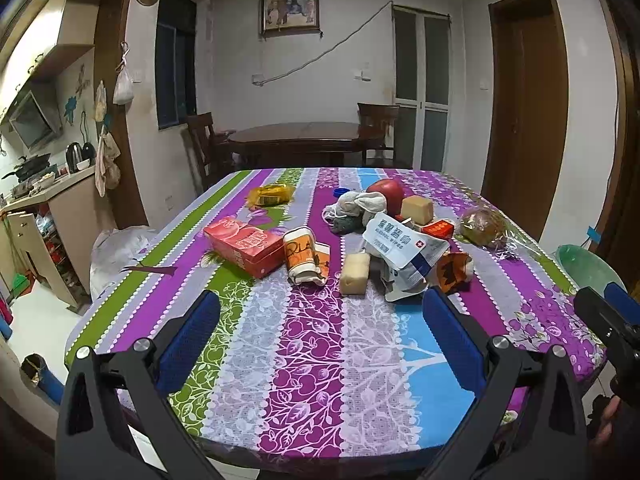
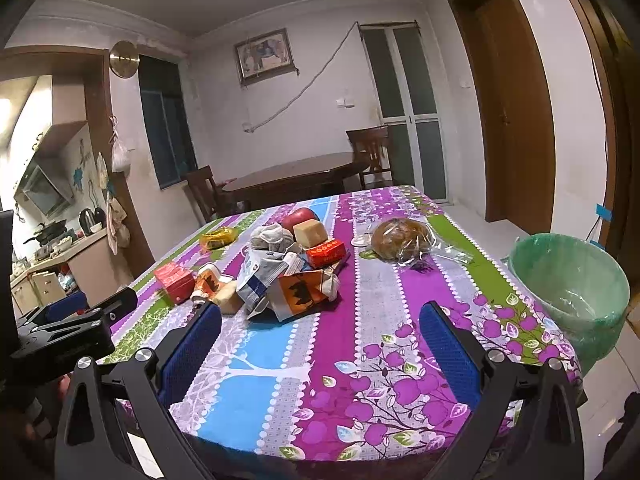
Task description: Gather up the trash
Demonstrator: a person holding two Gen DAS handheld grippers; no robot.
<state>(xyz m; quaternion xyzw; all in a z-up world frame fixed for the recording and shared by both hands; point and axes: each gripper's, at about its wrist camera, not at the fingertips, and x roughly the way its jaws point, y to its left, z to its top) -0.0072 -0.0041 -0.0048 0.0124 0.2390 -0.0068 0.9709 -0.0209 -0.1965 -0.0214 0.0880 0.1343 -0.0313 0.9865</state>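
Litter lies in a heap mid-table in the left wrist view: a red carton (image 1: 244, 246), a crushed paper cup (image 1: 306, 256), a white wipes packet (image 1: 404, 254) and an orange wrapper (image 1: 454, 266). My left gripper (image 1: 320, 300) hovers open over the near cloth, short of the cup, holding nothing. In the right wrist view the wipes packet (image 2: 260, 276) and orange wrapper (image 2: 304, 290) lie just beyond my right gripper (image 2: 320, 312), also open with nothing in it. A green-lined bin (image 2: 600, 336) stands off the table's right edge.
An apple (image 1: 387, 192), tan blocks (image 1: 355, 274), bagged bread (image 1: 482, 222), a yellow wrapper (image 1: 270, 195) and balled socks (image 1: 356, 204) share the patterned tablecloth (image 1: 312, 360). A dark dining table (image 1: 304, 136) with chairs stands behind. A kitchen counter (image 1: 60, 184) is at left.
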